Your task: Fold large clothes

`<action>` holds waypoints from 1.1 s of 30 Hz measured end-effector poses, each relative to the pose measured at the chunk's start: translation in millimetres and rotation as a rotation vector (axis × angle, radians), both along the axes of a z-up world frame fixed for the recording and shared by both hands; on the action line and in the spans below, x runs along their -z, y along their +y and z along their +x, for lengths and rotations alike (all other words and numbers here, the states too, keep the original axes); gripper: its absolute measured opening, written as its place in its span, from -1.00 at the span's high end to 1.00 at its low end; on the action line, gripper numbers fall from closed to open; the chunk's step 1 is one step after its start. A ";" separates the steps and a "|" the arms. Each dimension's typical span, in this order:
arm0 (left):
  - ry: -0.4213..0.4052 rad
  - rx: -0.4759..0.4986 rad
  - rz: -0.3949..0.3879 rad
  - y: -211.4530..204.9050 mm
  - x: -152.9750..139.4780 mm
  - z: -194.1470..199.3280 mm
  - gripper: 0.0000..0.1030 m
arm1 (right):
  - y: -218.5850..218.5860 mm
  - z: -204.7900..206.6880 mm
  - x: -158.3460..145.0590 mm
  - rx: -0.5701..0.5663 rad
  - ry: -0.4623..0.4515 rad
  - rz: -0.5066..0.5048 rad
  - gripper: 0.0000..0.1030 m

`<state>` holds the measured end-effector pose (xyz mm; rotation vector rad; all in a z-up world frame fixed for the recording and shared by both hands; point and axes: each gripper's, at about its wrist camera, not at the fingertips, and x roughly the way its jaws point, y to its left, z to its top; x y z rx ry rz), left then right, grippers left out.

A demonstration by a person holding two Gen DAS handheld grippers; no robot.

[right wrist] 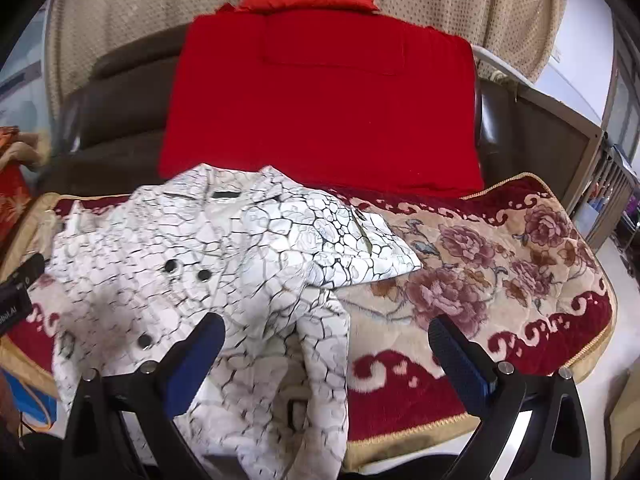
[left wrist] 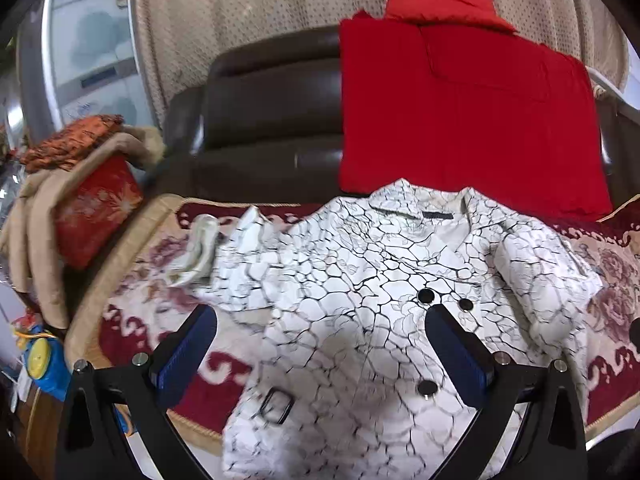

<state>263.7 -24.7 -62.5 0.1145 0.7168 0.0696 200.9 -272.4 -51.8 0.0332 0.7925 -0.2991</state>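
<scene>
Two grippers, left (left wrist: 320,344) and right (right wrist: 326,354), hovered fingers wide apart, gripping nothing. White black-crackle-print buttoned coat (left wrist: 360,300) lay front-up on red floral plush blanket (right wrist: 500,272); one sleeve tucked in, most folding apparently left.

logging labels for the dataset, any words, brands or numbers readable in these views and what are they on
Partial white lettering on the left claw's black body, at the left edge of the right wrist view: cut off and blurred, not readable.
Dark neck label inside the collar of the white crackle-print coat: no lettering can be made out.
Appliance panel behind the sofa: too blurred to read.
No other text shows.
</scene>
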 end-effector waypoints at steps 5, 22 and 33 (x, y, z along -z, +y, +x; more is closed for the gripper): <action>0.033 -0.020 -0.024 0.6 39.4 52.6 -1.00 | -11.5 38.8 19.7 0.033 0.028 -0.009 -1.00; 0.274 -0.034 -0.147 12.9 144.2 115.4 -1.00 | -71.8 122.0 90.8 0.012 0.006 0.321 -1.00; 0.253 -0.008 -0.160 14.3 146.4 105.3 -1.00 | -194.2 112.7 161.3 0.233 -0.124 1.190 -0.88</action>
